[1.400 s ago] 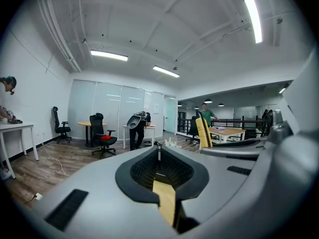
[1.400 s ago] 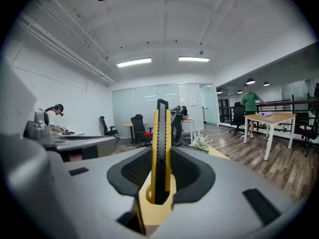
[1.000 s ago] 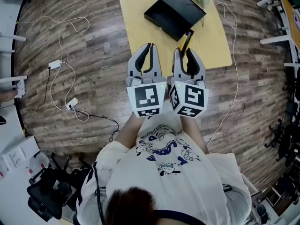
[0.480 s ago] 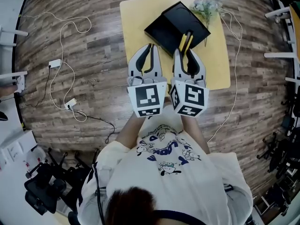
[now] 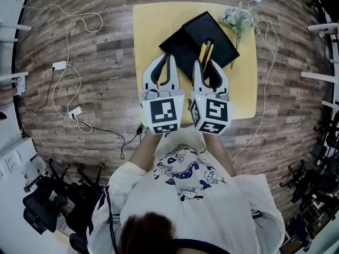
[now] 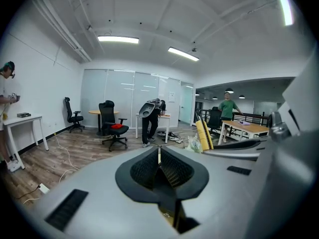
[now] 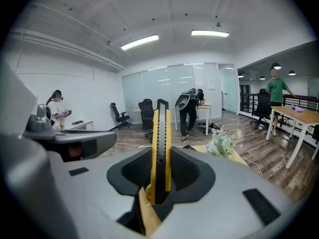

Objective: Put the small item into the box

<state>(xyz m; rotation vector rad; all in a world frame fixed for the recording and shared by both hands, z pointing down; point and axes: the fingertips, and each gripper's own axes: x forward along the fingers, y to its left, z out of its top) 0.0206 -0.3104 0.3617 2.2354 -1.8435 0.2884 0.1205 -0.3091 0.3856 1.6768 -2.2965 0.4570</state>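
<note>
Left gripper (image 5: 168, 58): jaws pressed together, holding nothing. Right gripper (image 5: 205, 62): jaws clamped on a yellow utility knife (image 5: 205, 51), whose tip projects above the black box (image 5: 188, 33) on the yellow table (image 5: 151, 23). The pickup appears complete; lowering the knife and releasing it into the box remain.

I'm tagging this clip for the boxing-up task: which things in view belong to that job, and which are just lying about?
In the job: yellow-and-black utility knife, clamped between the jaws of the right gripper; black flat box on the yellow square table.

Lying about: pale artificial flower sprig at the table's far corner; white cables and white plug block on the wooden floor.
</note>
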